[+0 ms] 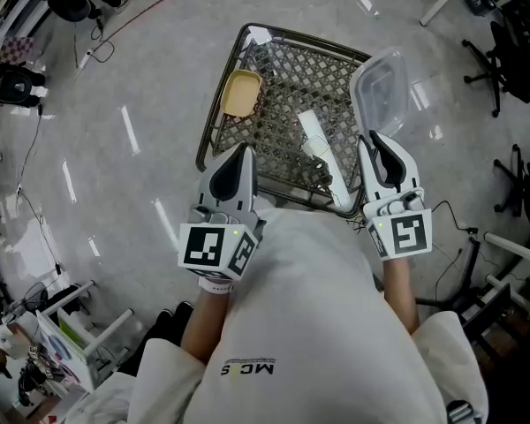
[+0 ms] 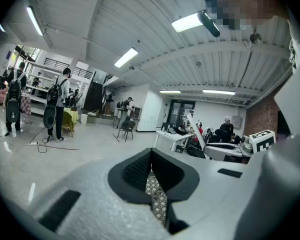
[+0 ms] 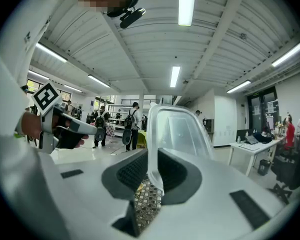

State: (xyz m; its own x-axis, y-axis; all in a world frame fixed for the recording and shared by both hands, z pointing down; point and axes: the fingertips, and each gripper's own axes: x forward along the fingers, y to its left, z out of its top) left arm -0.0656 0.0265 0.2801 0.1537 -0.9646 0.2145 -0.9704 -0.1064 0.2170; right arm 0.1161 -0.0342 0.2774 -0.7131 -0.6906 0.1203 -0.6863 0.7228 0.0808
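The right gripper (image 1: 377,141) holds the clear container (image 1: 384,91) by its rim above the mesh table (image 1: 278,104)'s right edge, while the left gripper (image 1: 238,153) (closed, empty) hovers near the left edge's untouched yellow tub (image 1: 240,93).

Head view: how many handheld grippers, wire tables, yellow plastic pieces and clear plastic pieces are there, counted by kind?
Grippers: 2 (left gripper, right gripper)
Wire table: 1
Yellow dish: 1
Clear plastic container, in the right gripper's jaws: 1
Total: 5
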